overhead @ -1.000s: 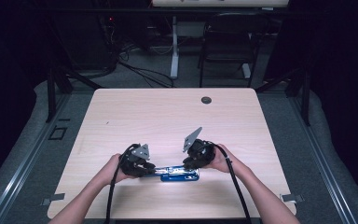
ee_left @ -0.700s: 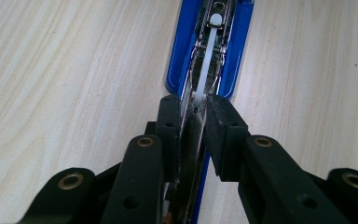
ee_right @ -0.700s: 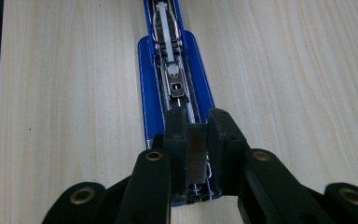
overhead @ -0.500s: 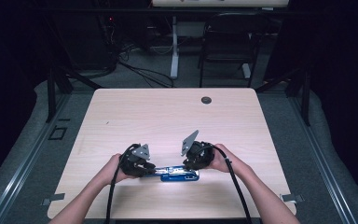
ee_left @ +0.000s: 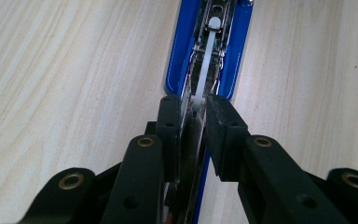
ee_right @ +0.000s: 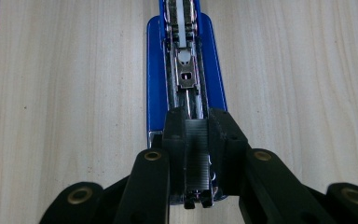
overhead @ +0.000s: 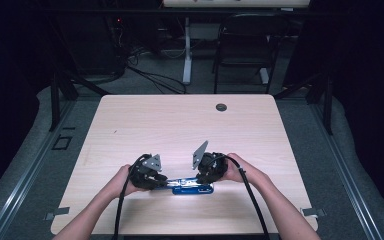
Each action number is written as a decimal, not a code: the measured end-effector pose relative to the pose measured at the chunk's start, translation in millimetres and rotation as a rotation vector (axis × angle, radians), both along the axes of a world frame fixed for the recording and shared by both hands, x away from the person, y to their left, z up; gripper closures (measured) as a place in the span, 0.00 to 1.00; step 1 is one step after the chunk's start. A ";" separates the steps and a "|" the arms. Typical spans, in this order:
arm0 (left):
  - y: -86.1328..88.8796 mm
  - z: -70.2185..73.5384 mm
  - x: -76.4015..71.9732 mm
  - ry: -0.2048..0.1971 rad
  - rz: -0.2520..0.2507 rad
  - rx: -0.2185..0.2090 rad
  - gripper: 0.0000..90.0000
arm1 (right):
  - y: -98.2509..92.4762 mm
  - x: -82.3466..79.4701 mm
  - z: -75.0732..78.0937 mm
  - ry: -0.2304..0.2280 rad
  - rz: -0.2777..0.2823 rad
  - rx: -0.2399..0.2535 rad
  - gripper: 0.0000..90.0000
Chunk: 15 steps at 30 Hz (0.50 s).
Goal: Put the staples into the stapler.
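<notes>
A blue stapler (overhead: 192, 188) lies opened flat near the table's front edge, between both hands. My left gripper (overhead: 165, 183) is at its left end. In the left gripper view the left gripper (ee_left: 193, 105) is shut on a thin metal part of the stapler (ee_left: 177, 51), with a white plastic rod (ee_left: 207, 56) running along the channel ahead. My right gripper (overhead: 203, 182) is over the stapler's right end. In the right gripper view the right gripper (ee_right: 196, 116) is shut on a dark strip of staples (ee_right: 196, 161), held right above the stapler's (ee_right: 156, 93) open metal channel.
The light wooden table (overhead: 180, 125) has a round cable grommet (overhead: 221, 107) near its far edge. Behind it stand a black chair (overhead: 245, 50) and a white desk leg (overhead: 187, 50) with cables on the floor.
</notes>
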State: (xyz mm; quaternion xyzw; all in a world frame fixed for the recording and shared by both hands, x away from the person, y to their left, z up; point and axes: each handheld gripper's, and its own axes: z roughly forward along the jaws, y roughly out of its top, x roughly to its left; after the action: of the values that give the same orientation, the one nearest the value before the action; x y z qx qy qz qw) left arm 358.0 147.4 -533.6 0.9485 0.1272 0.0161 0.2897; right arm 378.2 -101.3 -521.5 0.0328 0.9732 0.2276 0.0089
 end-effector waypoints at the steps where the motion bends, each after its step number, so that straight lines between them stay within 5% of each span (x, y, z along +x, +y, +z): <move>1: 0.0 0.0 0.0 0.000 0.000 0.000 0.84 | -0.5 0.1 -0.1 0.004 0.009 -0.008 0.86; 11: 0.2 -0.1 0.4 0.004 -0.001 -0.002 0.84 | -3.1 0.5 -1.7 0.003 0.031 -0.032 0.81; 15: 0.2 -0.1 0.0 -0.002 0.002 0.001 0.84 | -6.2 3.1 -0.3 0.028 -0.002 0.008 0.78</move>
State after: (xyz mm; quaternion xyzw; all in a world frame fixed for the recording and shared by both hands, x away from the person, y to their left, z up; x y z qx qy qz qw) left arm 358.0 147.6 -533.6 0.9484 0.1281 0.0174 0.2895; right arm 381.3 -107.4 -521.9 0.0368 0.9722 0.2312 -0.0046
